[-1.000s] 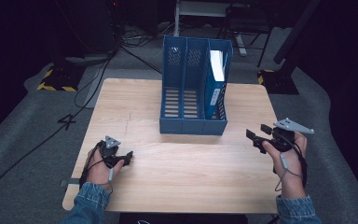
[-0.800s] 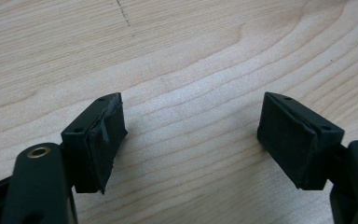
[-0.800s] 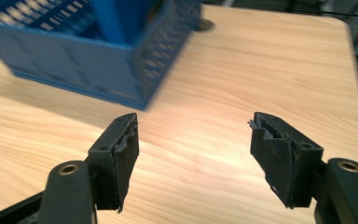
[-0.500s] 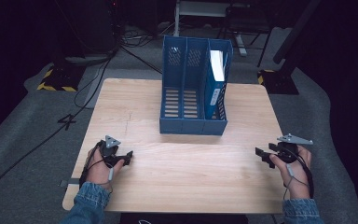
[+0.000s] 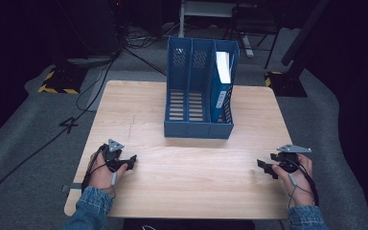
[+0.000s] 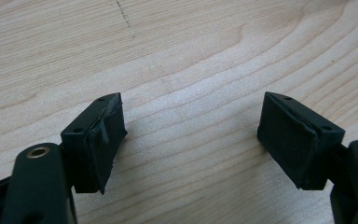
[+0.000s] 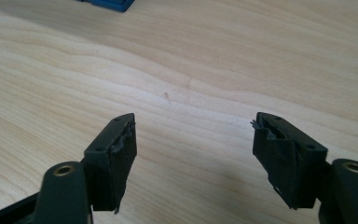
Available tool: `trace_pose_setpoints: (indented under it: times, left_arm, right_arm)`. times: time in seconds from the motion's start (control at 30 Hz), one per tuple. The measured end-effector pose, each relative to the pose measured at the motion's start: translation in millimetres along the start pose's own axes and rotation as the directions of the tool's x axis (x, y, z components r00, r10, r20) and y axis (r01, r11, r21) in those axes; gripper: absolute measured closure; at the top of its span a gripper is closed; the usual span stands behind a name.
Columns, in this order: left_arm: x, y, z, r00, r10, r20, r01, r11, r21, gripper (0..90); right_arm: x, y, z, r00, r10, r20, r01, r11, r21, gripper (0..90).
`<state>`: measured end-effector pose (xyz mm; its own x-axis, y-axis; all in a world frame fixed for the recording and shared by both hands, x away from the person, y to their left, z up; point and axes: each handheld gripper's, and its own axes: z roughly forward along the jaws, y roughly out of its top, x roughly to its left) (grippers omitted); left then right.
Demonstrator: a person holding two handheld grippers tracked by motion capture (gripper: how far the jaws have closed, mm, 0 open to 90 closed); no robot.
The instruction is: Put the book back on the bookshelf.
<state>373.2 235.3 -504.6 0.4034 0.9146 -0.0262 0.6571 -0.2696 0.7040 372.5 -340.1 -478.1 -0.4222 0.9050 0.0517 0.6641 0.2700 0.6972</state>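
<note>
A wooden table (image 5: 191, 167) in a dark room carries a blue file rack (image 5: 199, 96) at its far middle, a white book in its right slot. Your left gripper (image 5: 127, 162) and right gripper (image 5: 263, 166) rest at the near corners. In each gripper view, your jaws stand spread and empty. Nothing looks in hand; next, reach toward the rack.

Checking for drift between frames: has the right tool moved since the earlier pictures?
Yes. The right tool has come toward the table's near edge, farther from the blue file rack, jaws open and empty.
</note>
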Motion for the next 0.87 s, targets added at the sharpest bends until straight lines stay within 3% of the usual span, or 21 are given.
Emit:
trace_pose_setpoints:
  times: [0.13,0.23,0.37,0.47,0.87]
  left_arm:
    - [0.0,0.0,0.0,1.0000,0.000,0.000,0.000,1.0000,0.000,23.2]
    - [0.3,0.3,0.0,1.0000,0.005,0.001,-0.005,1.0000,0.002,23.2]
    - [0.4,0.4,0.2,1.0000,0.006,0.003,-0.006,1.0000,0.001,23.2]
    - [0.3,0.4,0.3,1.0000,0.005,0.003,-0.005,1.0000,0.003,23.1]
    - [0.3,0.7,0.5,1.0000,0.009,0.004,-0.009,1.0000,0.002,23.0]
  right_arm:
    - [3.5,-4.0,6.4,0.9997,-0.026,0.002,0.026,0.999,0.023,29.9]
    - [6.1,-5.8,11.7,0.9983,-0.051,-0.030,0.053,0.997,0.060,25.3]
    - [11.3,-10.6,18.7,0.9925,-0.119,-0.028,0.120,0.992,0.030,12.5]
    - [13.7,-14.0,26.0,0.9951,-0.098,-0.011,0.097,0.995,-0.035,6.0]
    - [14.1,-12.7,28.5,0.9975,-0.068,0.022,0.068,0.998,-0.017,0.0]
